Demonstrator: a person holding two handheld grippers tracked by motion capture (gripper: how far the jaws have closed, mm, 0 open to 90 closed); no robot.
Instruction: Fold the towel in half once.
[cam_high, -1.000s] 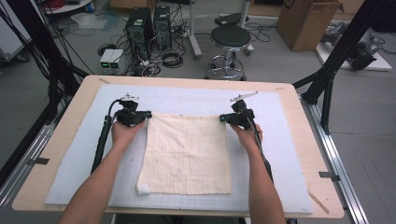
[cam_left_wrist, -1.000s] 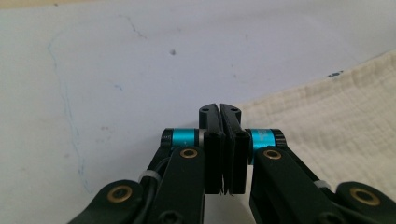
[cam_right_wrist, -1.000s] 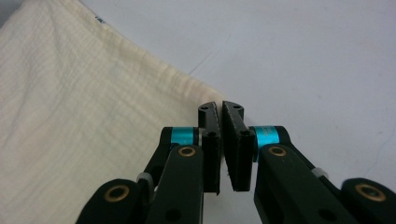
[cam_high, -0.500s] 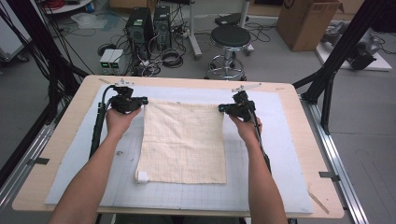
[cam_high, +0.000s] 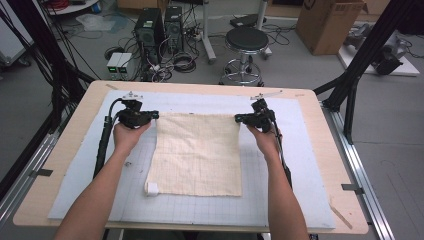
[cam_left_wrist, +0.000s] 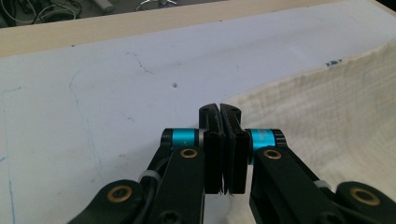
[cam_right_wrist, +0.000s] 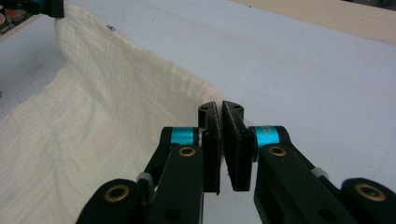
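At the left of the high view, my left gripper (cam_high: 149, 115) pinches the far left corner of the cream cloth (cam_high: 197, 152), its jaws closed narrow on the fabric; the left gripper view shows the left gripper (cam_left_wrist: 225, 140) with both black jaws pressed together and the weave running in from the right. The hand (cam_high: 127, 137) behind it lies low over the pale blue mat (cam_high: 75, 170), forearm reaching straight in from the near edge, the cable looping back along the wrist.

The cloth lies mid-mat on the wooden table (cam_high: 60, 150), its far edge drawn into a nearly straight line between the two grips and lifted a little, its near edge flat, with a small white tag (cam_high: 151, 188) at the near left corner. I judge the corners are held this way to keep the sheet taut and square, ready for spreading or a fold toward me.

At the right, my right gripper (cam_high: 239, 119) holds the far right corner, jaws likewise shut narrow; in the right gripper view the right gripper (cam_right_wrist: 220, 140) nips the corner while the cloth (cam_right_wrist: 102, 121) rises toward the other grip at upper left. The right hand (cam_high: 264, 137) mirrors the left, wrist low, forearm angled slightly inward from the near edge.
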